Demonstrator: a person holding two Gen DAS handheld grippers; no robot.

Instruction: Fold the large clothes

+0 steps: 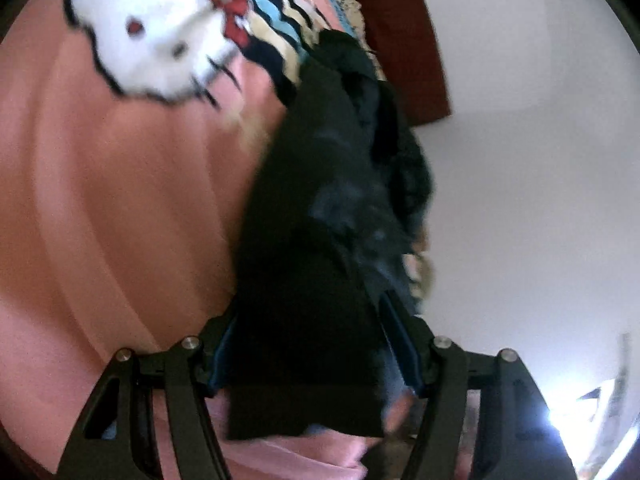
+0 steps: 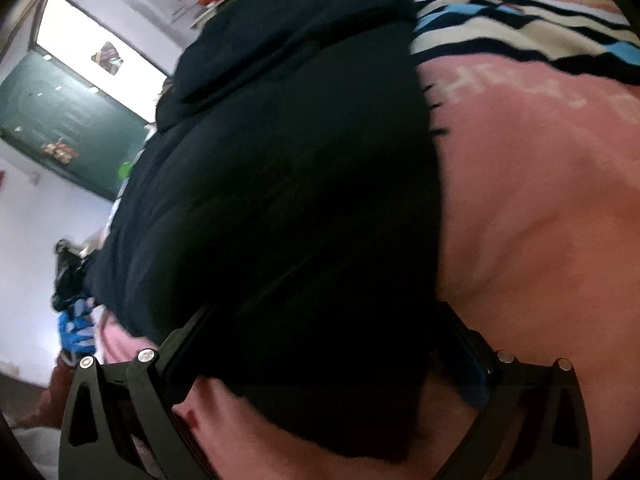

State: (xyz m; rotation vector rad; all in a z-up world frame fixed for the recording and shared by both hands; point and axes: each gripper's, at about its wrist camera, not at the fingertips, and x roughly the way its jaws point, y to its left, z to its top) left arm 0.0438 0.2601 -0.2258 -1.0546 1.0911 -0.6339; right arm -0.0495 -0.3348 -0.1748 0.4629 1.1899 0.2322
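A thick black garment lies bunched and folded on a pink blanket. In the left wrist view my left gripper has the black cloth filling the whole gap between its blue-padded fingers, which press on it from both sides. In the right wrist view the same black garment spreads wide across the bed. My right gripper stands very wide over its near edge, its jaws straddling the cloth without pinching it. Both fingertips are partly hidden by the fabric.
The pink blanket carries a white cartoon cat print and striped bands. A dark red headboard and a white wall stand beyond the bed's edge. A green board and a bright window show at the left.
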